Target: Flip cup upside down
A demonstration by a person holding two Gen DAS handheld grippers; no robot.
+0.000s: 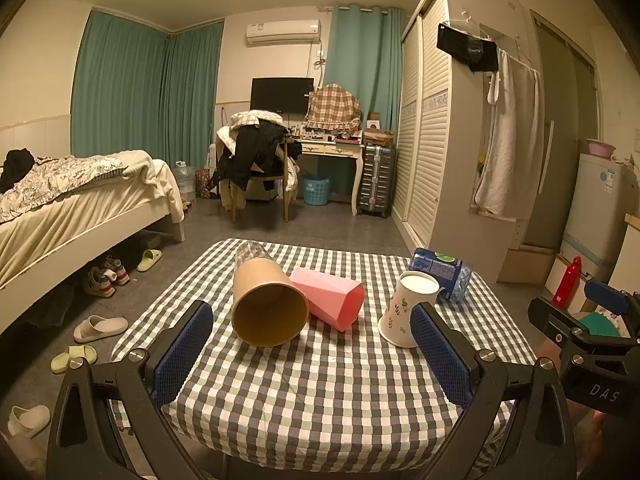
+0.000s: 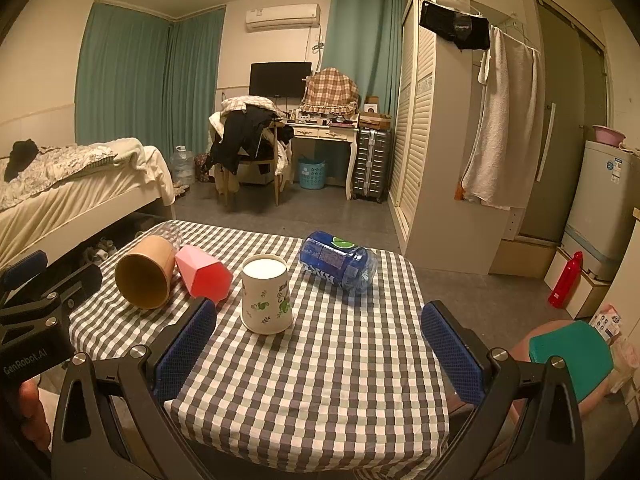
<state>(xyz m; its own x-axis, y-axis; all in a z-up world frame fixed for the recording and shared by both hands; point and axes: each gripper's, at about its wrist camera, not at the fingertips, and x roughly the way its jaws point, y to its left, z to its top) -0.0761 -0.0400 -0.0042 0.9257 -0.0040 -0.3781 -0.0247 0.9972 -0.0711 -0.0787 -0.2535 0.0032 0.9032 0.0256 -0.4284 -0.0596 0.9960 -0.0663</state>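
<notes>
Standing mid-table, white cup (image 2: 267, 294) clears edges.

Bedroom under dim warm light: teal curtains (image 1: 148, 92), bed (image 1: 80, 196) left, louvred wardrobe (image 1: 424, 120) right, cluttered desk (image 1: 332, 148) at far wall, grey floor (image 1: 304, 224).
</notes>
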